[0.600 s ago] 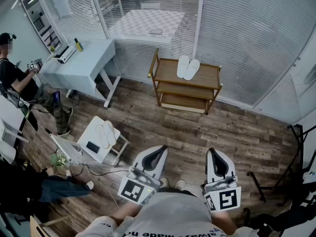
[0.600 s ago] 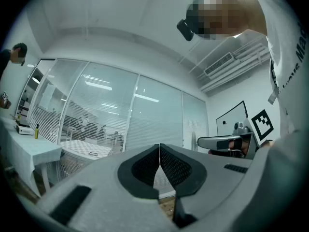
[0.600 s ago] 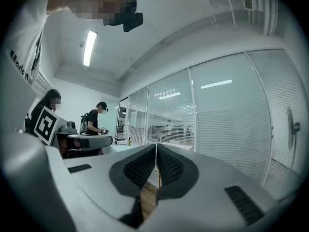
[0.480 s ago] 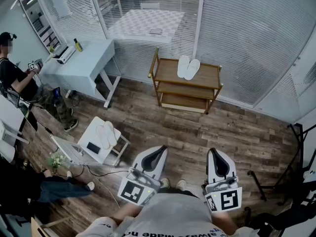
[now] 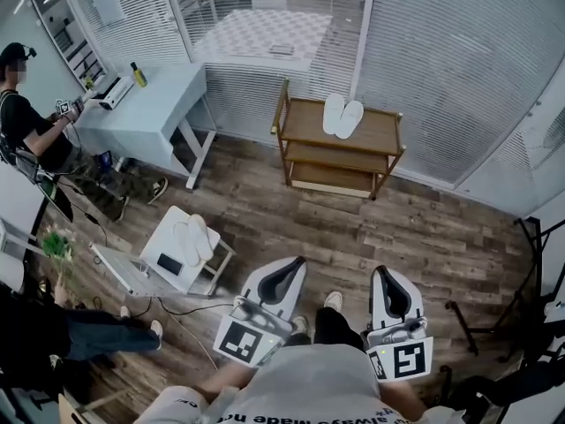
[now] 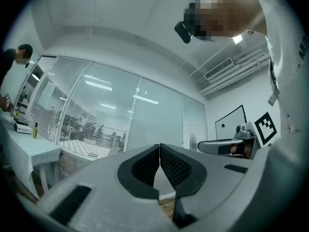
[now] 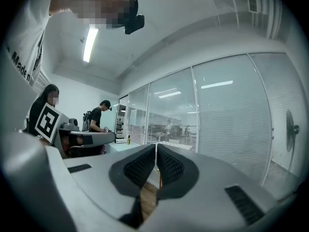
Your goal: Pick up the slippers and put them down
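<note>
My left gripper and right gripper are both closed and empty, at 6 o'clock. The slippers lie on the shelf at 12 o'clock, well apart from me. If I arrive with the jaws closed, I'd likely shove them off.

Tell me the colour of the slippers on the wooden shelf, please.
The slippers on the wooden shelf are white; the head view shows them best.

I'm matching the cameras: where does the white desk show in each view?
Head view: white desk, upper left.
Left gripper view: far left edge, below mid-height.
Right gripper view: left of centre, small.
Shared landmark: the yellow bottle standing on it.
</note>
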A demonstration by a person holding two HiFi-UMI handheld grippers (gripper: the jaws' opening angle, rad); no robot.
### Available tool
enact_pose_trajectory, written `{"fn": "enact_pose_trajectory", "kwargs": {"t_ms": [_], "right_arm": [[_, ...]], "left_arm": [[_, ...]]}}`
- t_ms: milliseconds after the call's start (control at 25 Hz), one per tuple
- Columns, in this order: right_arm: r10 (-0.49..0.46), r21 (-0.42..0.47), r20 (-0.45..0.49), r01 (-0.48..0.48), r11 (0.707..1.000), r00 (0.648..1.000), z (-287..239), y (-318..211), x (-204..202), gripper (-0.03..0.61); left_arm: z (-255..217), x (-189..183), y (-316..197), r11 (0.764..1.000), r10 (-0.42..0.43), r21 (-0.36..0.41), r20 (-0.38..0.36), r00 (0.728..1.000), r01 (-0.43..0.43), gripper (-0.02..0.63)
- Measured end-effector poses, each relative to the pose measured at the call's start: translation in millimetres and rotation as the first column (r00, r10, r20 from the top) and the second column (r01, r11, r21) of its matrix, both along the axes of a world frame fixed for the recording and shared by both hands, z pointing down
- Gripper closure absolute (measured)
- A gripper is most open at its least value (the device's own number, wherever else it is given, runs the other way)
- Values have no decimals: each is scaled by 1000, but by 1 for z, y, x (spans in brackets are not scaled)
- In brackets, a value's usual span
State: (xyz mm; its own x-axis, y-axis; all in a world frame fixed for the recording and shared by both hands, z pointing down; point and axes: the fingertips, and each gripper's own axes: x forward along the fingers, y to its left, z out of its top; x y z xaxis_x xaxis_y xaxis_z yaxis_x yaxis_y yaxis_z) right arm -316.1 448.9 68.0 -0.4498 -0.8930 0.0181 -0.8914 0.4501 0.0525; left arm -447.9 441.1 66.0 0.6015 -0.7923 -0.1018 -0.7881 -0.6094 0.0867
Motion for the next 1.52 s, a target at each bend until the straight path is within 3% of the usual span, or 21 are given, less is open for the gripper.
{"fn": "enact_pose_trajectory", "kwargs": {"t_ms": [360, 560, 1200, 1520], "right_arm": [[38, 30, 2, -38, 999, 999, 3, -54, 11, 563], [44, 33, 15, -44, 998, 999, 3, -106, 38, 562], [-19, 2, 31, 19, 1000, 999, 9, -265, 121, 562], [-57, -10, 21, 57, 998, 998, 15, -313, 131, 563]], "left_arm": [[8, 0, -51, 1000, -28, -2, 1, 1000, 28, 601], [4, 25, -102, 1000, -20, 13, 13, 1000, 20, 601], [13, 115, -254, 998, -42, -47, 70, 997, 45, 601], [17, 126, -299, 997, -67, -34, 74, 995, 70, 601]]}}
